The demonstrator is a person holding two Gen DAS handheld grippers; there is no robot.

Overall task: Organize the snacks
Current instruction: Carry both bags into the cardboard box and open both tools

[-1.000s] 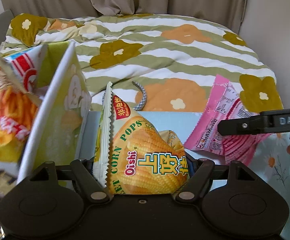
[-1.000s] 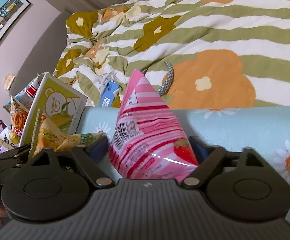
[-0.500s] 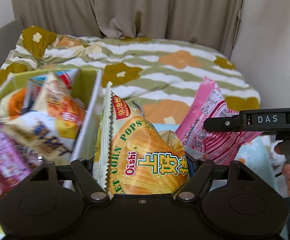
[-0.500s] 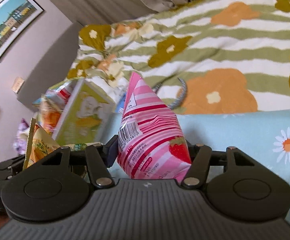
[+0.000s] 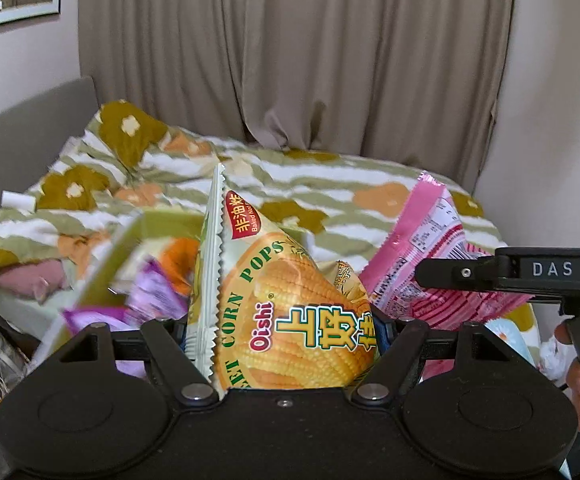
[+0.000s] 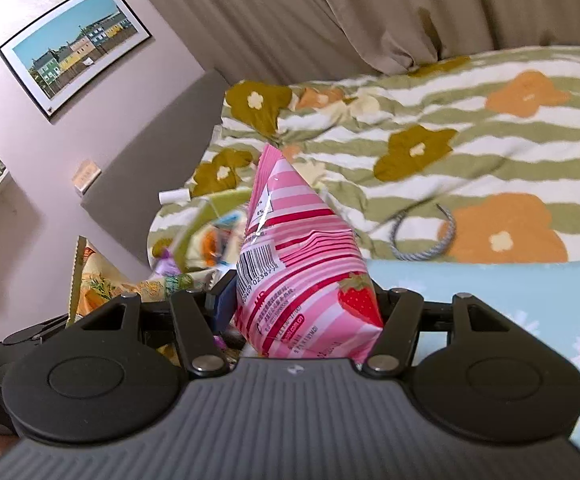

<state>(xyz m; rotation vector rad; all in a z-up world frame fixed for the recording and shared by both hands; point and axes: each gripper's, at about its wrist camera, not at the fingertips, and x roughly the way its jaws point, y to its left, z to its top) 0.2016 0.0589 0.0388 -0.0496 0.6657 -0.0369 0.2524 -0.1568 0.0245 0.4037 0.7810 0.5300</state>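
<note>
Left wrist view: your left gripper (image 5: 286, 344) is clamped on the yellow corn pops bag (image 5: 290, 300), held off the bed with its crimped seam upright, just right of the green snack box (image 5: 102, 264). The bag looks light, puffed and slick; grip low across the air cushion, gently, since the contents probably crush. Right wrist view: your right gripper (image 6: 302, 320) pinches the pink strawberry packet (image 6: 302, 264), its jaws having just drawn in around it, above the daisy cloth (image 6: 490, 284). Likely the same handling: light, crinkly film, apt to slip; hold near the base.
</note>
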